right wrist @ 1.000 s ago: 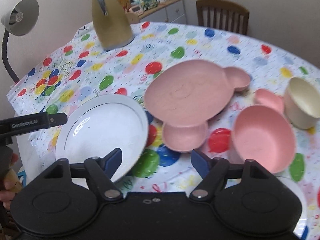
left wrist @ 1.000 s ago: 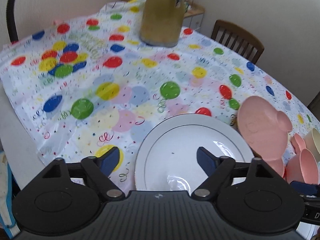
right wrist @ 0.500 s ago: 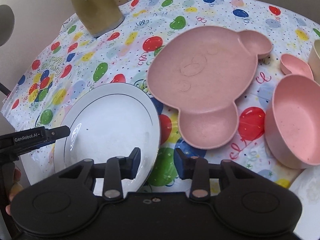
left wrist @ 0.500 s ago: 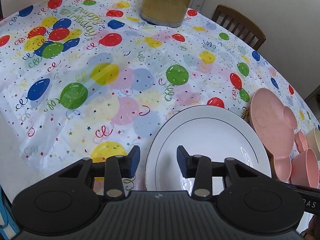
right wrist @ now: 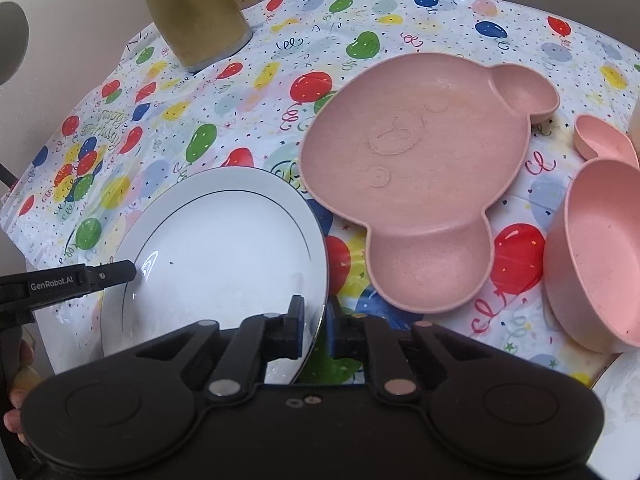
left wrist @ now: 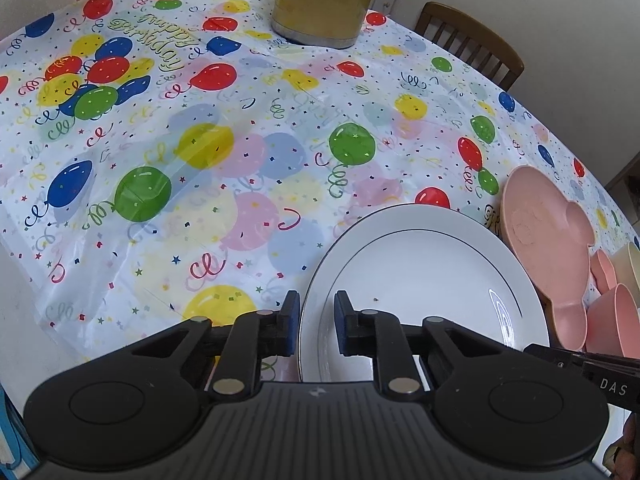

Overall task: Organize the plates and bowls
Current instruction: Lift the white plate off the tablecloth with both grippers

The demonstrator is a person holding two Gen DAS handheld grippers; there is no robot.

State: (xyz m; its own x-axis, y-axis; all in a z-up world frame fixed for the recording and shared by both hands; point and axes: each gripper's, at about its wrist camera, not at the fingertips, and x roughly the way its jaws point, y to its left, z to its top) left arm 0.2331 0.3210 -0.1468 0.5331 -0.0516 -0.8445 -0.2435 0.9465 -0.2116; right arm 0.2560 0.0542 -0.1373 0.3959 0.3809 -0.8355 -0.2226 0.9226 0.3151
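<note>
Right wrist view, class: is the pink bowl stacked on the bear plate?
No, the pink bowl sits on the tablecloth beside the bear plate.

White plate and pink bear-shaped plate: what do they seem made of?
White plate: likely glazed ceramic; glossy, with sharp light reflections and a thin dark rim line. Pink bear-shaped plate: probably matte plastic or fibre composite; dull, faintly speckled, with no glare.
</note>
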